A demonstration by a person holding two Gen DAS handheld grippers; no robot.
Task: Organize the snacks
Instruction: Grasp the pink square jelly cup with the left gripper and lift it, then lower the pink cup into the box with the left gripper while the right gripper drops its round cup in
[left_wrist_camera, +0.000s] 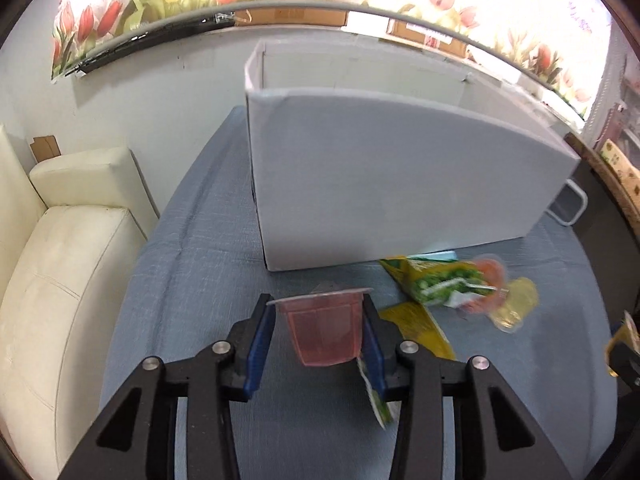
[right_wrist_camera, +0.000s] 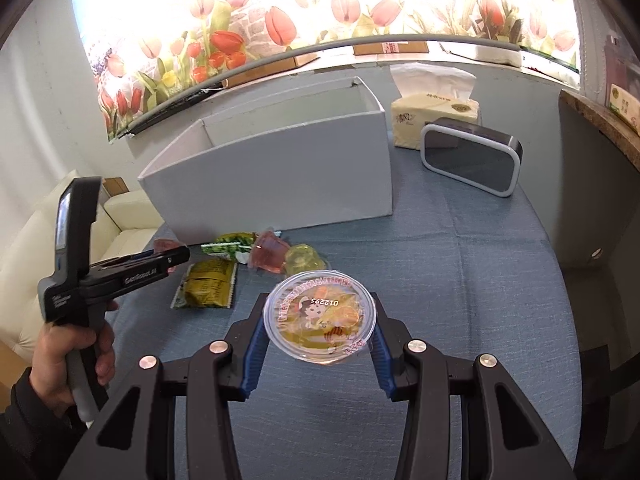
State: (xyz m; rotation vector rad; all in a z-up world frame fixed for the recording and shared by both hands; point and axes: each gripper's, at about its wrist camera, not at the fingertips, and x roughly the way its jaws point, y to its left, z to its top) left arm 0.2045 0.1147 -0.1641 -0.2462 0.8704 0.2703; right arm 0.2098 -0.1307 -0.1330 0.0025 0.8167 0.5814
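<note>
My left gripper [left_wrist_camera: 320, 324] is shut on a pink jelly cup [left_wrist_camera: 322, 330] and holds it upright above the blue tablecloth, in front of the white open box [left_wrist_camera: 400, 184]. My right gripper [right_wrist_camera: 320, 320] is shut on a yellow jelly cup [right_wrist_camera: 321, 318], whose printed lid faces the camera. On the cloth lie a green snack packet [right_wrist_camera: 230, 249], a yellow-green packet [right_wrist_camera: 206, 290], a pink jelly cup [right_wrist_camera: 272, 254] and a yellow jelly cup [right_wrist_camera: 305, 260]. The left gripper also shows in the right wrist view [right_wrist_camera: 176, 262], near the box's [right_wrist_camera: 280, 176] left front corner.
A tissue pack [right_wrist_camera: 434, 114] and a dark rounded device with a white rim [right_wrist_camera: 472, 158] stand right of the box. A cream sofa [left_wrist_camera: 60, 272] is left of the table. A flowered curtain hangs behind. A wooden shelf edge [right_wrist_camera: 608, 124] is at the right.
</note>
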